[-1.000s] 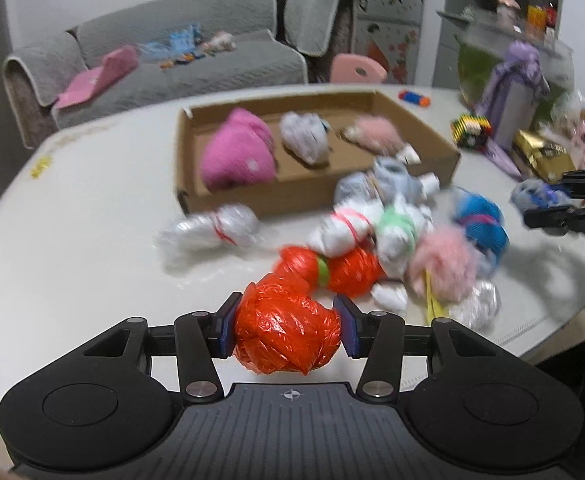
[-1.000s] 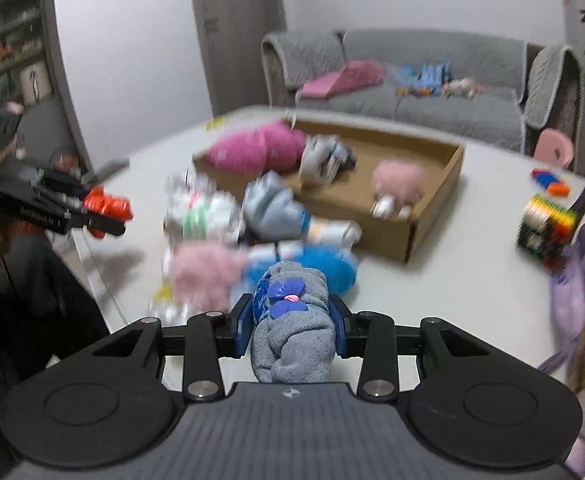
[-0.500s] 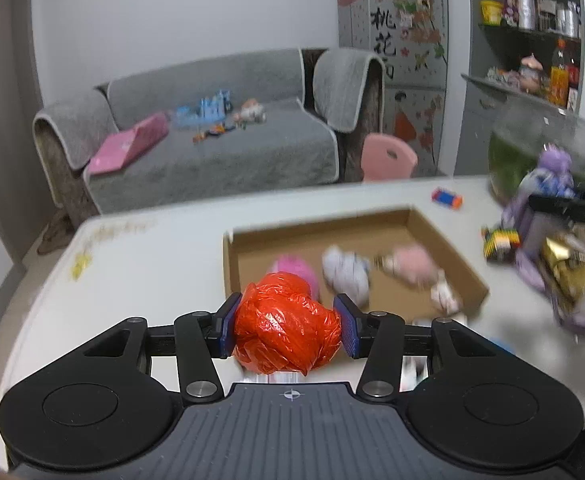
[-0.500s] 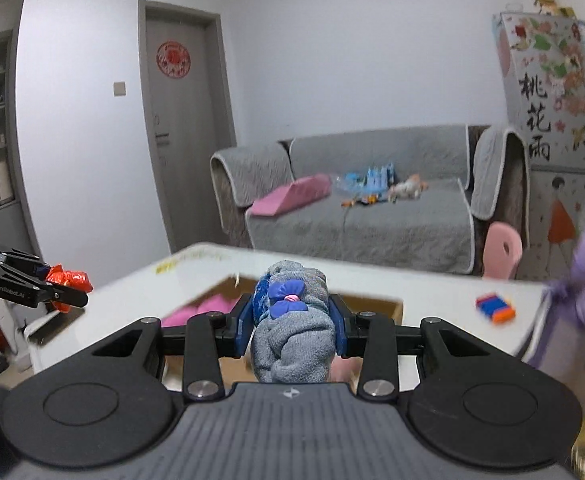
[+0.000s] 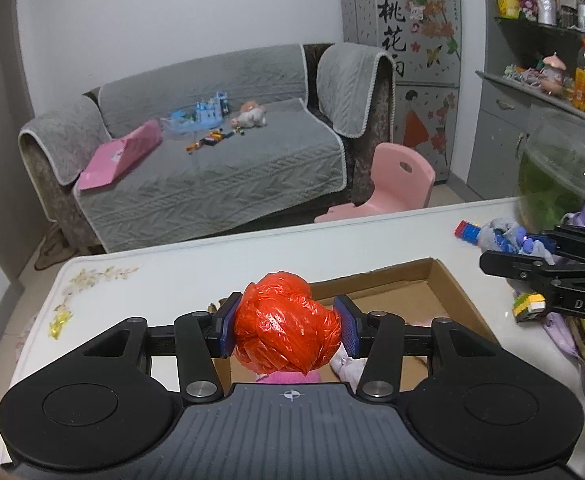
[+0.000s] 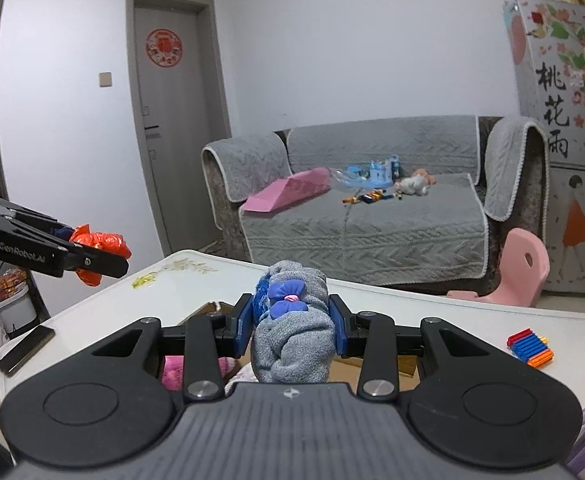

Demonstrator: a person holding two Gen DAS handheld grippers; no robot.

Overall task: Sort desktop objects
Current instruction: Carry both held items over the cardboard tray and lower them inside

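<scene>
orange plastic bundle [image 5: 288,322] clamped in my left jaws, grey sock roll [image 6: 292,336] clamped in my right, both over the cardboard box [image 5: 452,292] on the counter. slick plastic could slip early and miss the box.

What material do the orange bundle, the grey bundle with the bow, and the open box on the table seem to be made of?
Orange bundle: likely thin plastic film, glossy, with crinkled folds that catch the light.
Grey bundle: looks like knitted fabric, matte, with a fine looped texture; possibly a rolled sock. Its blue bow looks smooth, perhaps rubber or plastic.
Box: appears to be brown cardboard, dull, with raw cut edges.
</scene>
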